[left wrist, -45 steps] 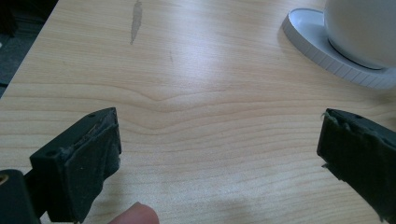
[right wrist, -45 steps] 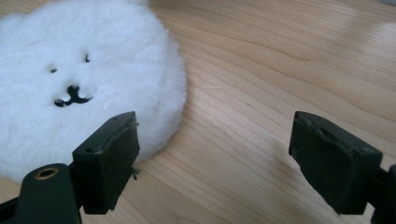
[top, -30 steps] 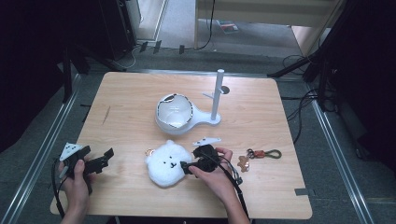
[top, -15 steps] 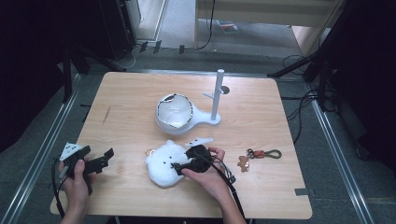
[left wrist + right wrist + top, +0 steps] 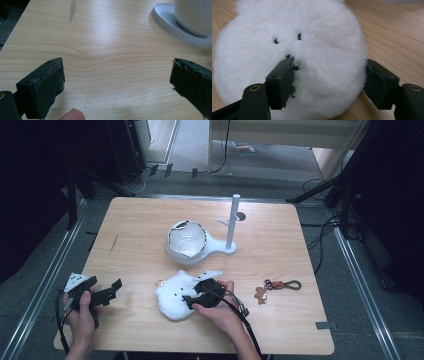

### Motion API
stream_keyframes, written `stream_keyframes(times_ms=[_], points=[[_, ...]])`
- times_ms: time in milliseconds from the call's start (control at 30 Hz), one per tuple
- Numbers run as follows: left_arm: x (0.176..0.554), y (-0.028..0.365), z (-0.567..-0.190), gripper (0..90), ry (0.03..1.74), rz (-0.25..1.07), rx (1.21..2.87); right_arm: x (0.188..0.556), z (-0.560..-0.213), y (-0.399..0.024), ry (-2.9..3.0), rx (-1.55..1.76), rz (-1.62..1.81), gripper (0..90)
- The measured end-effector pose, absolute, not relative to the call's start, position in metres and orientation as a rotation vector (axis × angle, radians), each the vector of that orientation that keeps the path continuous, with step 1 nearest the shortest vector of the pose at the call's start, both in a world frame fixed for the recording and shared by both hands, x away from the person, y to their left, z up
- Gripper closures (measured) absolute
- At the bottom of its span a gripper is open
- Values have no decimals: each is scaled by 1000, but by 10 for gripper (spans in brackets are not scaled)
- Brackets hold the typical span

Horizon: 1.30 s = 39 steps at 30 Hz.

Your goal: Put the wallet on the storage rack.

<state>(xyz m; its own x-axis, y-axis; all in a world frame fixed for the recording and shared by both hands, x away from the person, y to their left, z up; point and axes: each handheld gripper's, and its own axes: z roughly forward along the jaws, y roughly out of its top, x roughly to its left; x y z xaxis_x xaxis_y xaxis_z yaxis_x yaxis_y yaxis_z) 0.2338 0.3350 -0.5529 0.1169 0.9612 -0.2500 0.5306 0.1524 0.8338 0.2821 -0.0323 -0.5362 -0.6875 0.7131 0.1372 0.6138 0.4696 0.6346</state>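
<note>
right gripper (image 5: 192,298): jaws just closing, pinching plush toy (image 5: 172,296) at table (image 5: 280,330) near edge | left gripper (image 5: 107,292): spread, empty, near-left, bare wood around | toy's lower part hidden by jaws

The fluffy toy (image 5: 175,296) is snow white with tiny black dots for eyes and nose, and near it sit a white bowl (image 5: 186,240) with a dark speckled rim, a brown and red keyring (image 5: 277,286), black grippers, and the light wood table (image 5: 300,245).
</note>
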Motion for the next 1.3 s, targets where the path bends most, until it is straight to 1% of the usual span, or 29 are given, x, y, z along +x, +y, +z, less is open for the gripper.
stream_keyframes(times_ms=[133, 233, 267, 367, 433, 533, 667, 900, 1033, 1300], points=[[234, 335, -553, 5, 1532, 603, 1506, 280, -536, -30, 2548, 1161, 998, 331], [234, 335, -553, 4, 1532, 601, 1507, 279, -536, -29, 2546, 1176, 987, 364], [234, 335, -553, 5, 1532, 601, 1506, 279, -535, -29, 2547, 1177, 987, 388], [234, 335, -553, 5, 1533, 600, 1506, 279, -535, -31, 2550, 1183, 1017, 530], [234, 335, -553, 5, 1533, 600, 1508, 280, -536, -33, 2536, 1203, 1044, 604], [234, 334, -553, 5, 1533, 602, 1509, 281, -538, -37, 2524, 1214, 1089, 677], [234, 335, -553, 5, 1532, 600, 1510, 279, -537, -37, 2508, 1217, 1087, 743], [234, 335, -553, 5, 1531, 597, 1506, 275, -533, -35, 2479, 1292, 1076, 784], [234, 335, -553, 5, 1533, 596, 1503, 268, -528, -37, 2465, 1341, 1131, 789], [234, 335, -553, 5, 1538, 594, 1499, 246, -507, -45, 2345, 1396, 1262, 788]])
